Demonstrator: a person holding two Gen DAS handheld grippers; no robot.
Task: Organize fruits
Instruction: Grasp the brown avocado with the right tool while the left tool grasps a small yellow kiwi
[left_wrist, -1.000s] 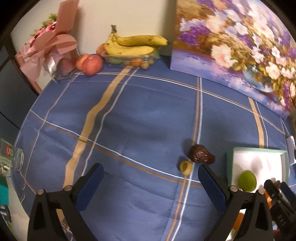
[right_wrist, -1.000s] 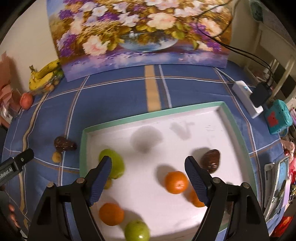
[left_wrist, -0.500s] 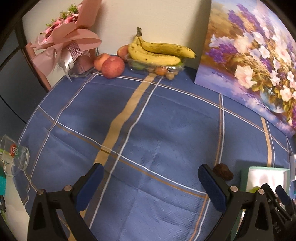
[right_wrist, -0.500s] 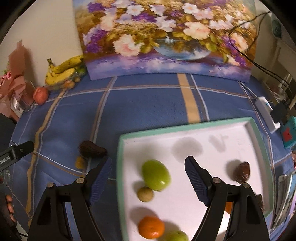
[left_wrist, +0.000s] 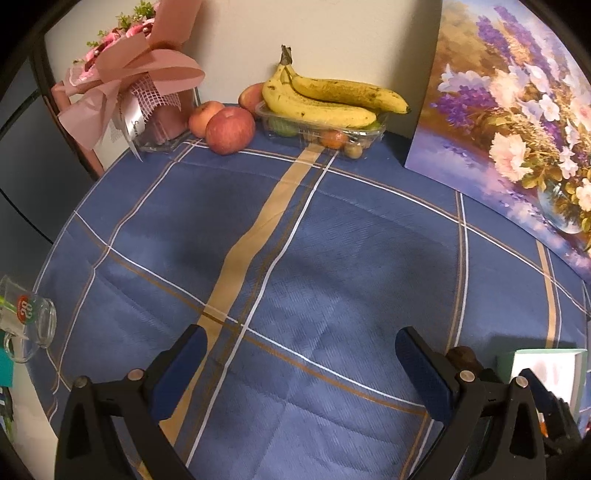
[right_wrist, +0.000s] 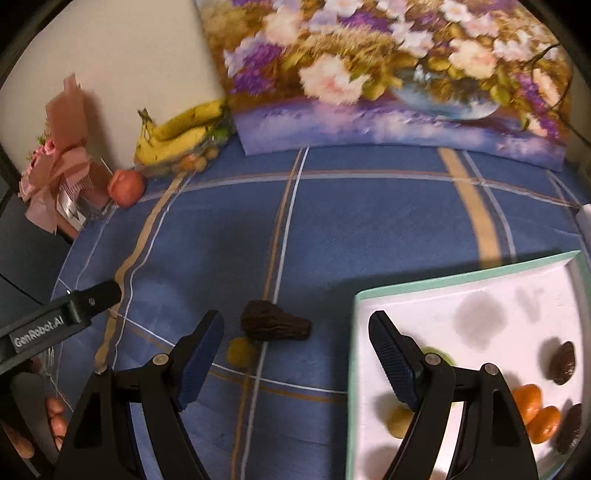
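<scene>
A dark wrinkled fruit (right_wrist: 275, 326) and a small yellow fruit (right_wrist: 239, 352) touching it are seen lying on the blue checked cloth (right_wrist: 369, 229), just left of the white tray (right_wrist: 517, 291), between and slightly ahead of the right gripper (right_wrist: 295, 354)'s wide, empty jaws, while the left gripper (left_wrist: 297, 369) is likewise held spread and empty.
</scene>
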